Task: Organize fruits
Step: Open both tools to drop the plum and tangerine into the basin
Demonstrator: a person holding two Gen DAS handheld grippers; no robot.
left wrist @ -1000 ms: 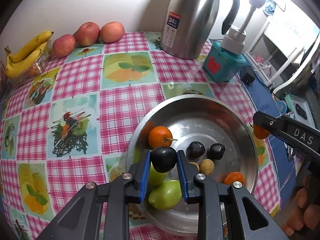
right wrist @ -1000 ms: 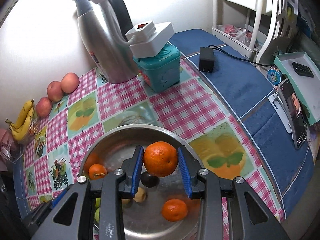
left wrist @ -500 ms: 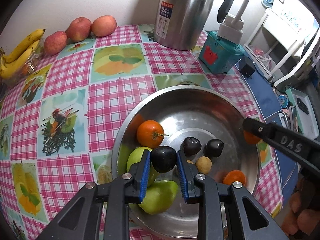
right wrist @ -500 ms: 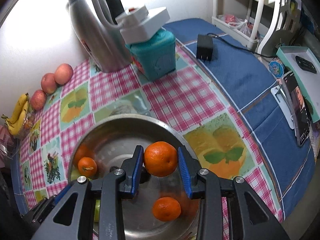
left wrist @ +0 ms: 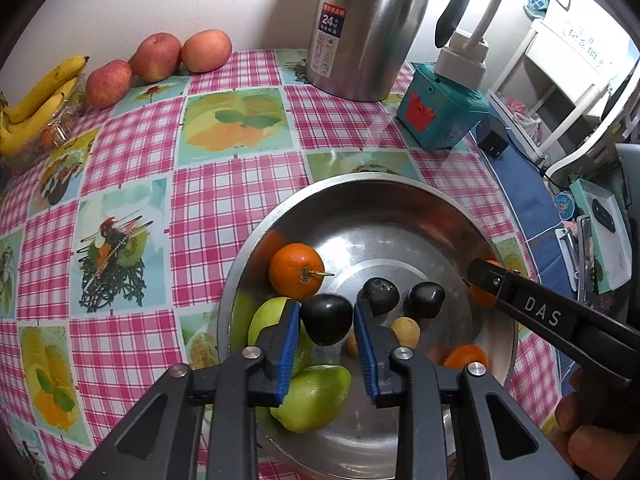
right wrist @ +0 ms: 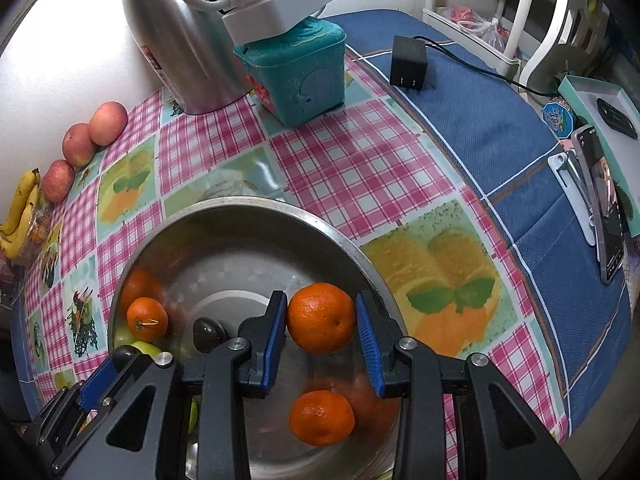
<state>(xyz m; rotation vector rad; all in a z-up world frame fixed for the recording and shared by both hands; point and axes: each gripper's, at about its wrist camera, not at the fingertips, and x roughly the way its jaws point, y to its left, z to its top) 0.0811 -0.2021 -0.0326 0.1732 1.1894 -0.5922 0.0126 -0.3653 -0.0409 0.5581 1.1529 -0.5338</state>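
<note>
A steel bowl [left wrist: 400, 200] sits on the checked tablecloth. It holds a stemmed orange [left wrist: 296, 270], two dark fruits [left wrist: 381, 290], two green fruits [left wrist: 316, 398], a small tan fruit [left wrist: 405, 328] and another orange [right wrist: 322, 417]. My left gripper [left wrist: 326, 320] is shut on a dark plum [left wrist: 326, 319] above the bowl's near side. My right gripper [right wrist: 321, 318] is shut on an orange [right wrist: 321, 317] over the bowl; its arm also shows in the left wrist view [left wrist: 540, 312].
Three apples [left wrist: 156, 56] and bananas [left wrist: 36, 100] lie at the table's far left. A steel thermos [left wrist: 368, 28] and a teal box [left wrist: 440, 108] with a white adapter stand behind the bowl. A black charger [right wrist: 408, 64], phone [right wrist: 608, 208] and box lie on the blue cloth to the right.
Both grippers have moved lower and further in over the bowl, each still holding its fruit. The fruits in the bowl have not moved.
</note>
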